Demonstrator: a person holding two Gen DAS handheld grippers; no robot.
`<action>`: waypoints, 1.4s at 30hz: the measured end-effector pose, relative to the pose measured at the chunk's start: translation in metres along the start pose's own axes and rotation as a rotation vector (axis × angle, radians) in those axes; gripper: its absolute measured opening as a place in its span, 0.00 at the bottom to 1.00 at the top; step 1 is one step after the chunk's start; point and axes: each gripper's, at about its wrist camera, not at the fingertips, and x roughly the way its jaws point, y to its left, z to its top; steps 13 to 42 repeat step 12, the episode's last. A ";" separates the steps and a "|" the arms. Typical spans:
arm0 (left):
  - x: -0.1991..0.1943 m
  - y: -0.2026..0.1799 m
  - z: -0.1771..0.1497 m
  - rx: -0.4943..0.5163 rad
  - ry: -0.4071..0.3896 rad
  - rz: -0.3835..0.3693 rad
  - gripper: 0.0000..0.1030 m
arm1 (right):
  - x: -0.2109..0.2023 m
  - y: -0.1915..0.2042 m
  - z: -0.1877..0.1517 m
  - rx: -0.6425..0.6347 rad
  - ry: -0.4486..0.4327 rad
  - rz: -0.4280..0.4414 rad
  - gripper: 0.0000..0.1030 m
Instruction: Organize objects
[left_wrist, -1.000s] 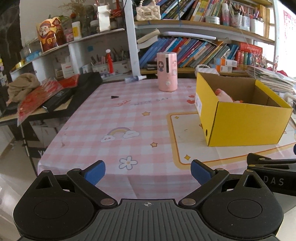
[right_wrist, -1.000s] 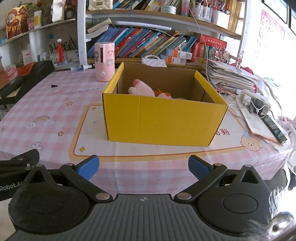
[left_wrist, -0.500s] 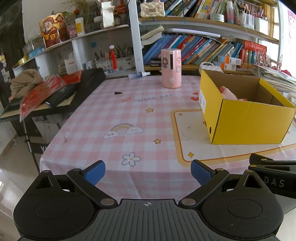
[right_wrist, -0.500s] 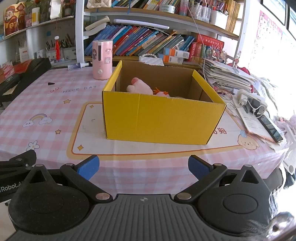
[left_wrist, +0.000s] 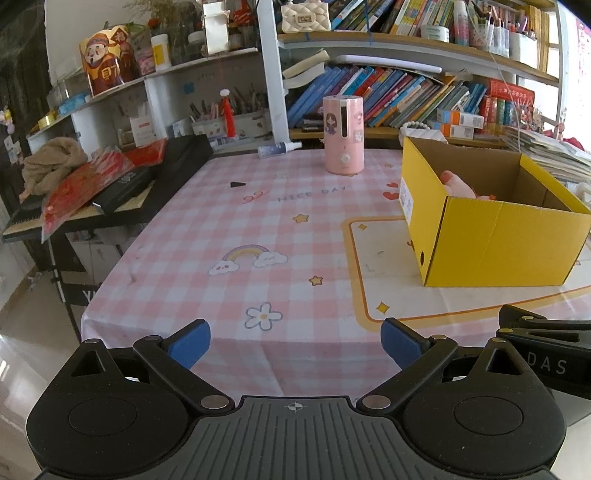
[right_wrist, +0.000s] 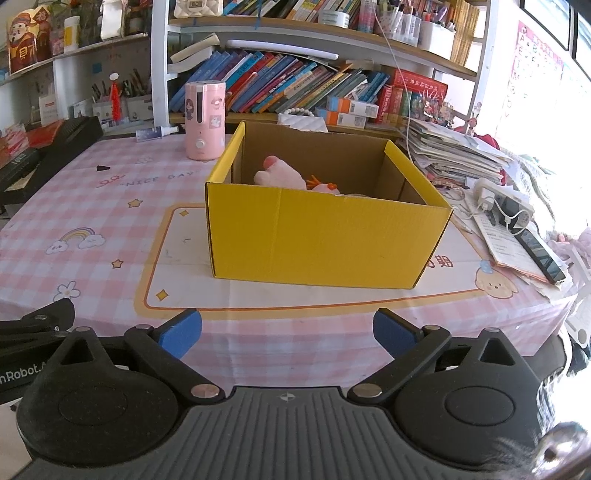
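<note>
The left tongs (left_wrist: 295, 341) stand wide apart with nothing between their blue pads, held off the near edge of the bench (left_wrist: 258, 229), which is covered by a pink-checked cloth printed with a rainbow, stars and a flower. The right tongs (right_wrist: 287, 330) are likewise spread and empty, just off the same edge. Each tool's black side intrudes into the other's view, cut off by the frame.

Ahead of the right tongs, on the cream panel with an orange border, sits the open yellow cardboard box (right_wrist: 325, 232). Inside it lies a pink plush toy (right_wrist: 277, 173) with an orange detail; the box's front wall hides most of it, so its shape is hard to make out. From the left wrist view only its pink top shows above the rim.

Beyond the box, toward the far edge of the bench, an upright pink cylindrical device (left_wrist: 343, 134) stands. A small dark wedge-shaped piece (left_wrist: 236, 184) lies on the cloth to its left; too small to identify. A white spray bottle (left_wrist: 279, 148) lies at the far edge.

Right of the box, stacked papers and a white power strip (right_wrist: 502, 199) crowd the bench side, partly washed out by window glare.
</note>
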 end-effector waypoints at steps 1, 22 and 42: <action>0.000 0.000 0.000 -0.001 0.002 -0.001 0.97 | 0.000 0.000 0.000 0.001 0.000 0.000 0.98; 0.002 0.002 0.000 -0.004 0.005 0.004 0.97 | 0.002 0.002 0.000 0.000 0.002 0.003 0.98; 0.002 0.002 0.000 -0.004 0.005 0.004 0.97 | 0.002 0.002 0.000 0.000 0.002 0.003 0.98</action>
